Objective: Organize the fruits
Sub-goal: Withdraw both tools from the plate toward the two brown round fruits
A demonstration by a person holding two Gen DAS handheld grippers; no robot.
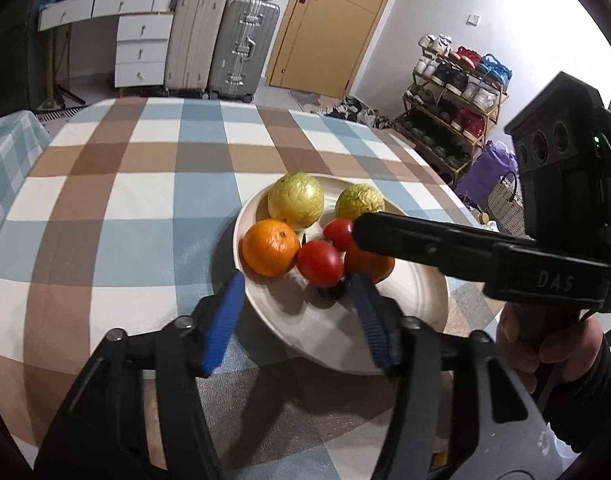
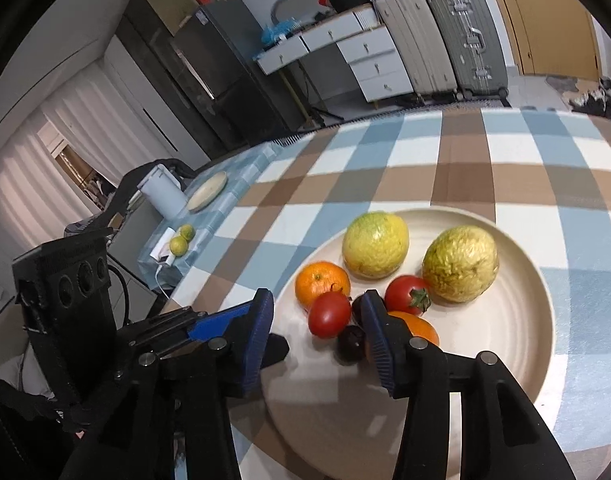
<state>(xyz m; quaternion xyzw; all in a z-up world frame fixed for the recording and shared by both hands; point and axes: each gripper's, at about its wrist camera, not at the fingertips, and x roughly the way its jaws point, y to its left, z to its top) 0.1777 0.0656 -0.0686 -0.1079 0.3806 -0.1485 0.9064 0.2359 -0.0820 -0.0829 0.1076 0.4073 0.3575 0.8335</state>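
The fruits sit gathered on a cream plate (image 2: 517, 360) on the checked worktop (image 1: 117, 200); I judge they are grouped there so the sorting ends in one dish. At the far side lie two yellow-green guavas (image 2: 375, 245), one left, one right; nearer are two oranges (image 2: 322, 282), two red tomatoes (image 2: 329, 314) and a dark plum (image 2: 351, 343), all touching or close together near the plate's left half. My right hand-held gripper (image 2: 319, 338) hangs just above the plum, blue pads apart, nothing clamped; the plum lies between them, beside the right pad. My left hand-held gripper (image 1: 295, 312) hovers over the plate's near rim, its pads also apart and empty, the tomatoes just beyond its tips. Suitcases (image 1: 221, 44) stand far behind.
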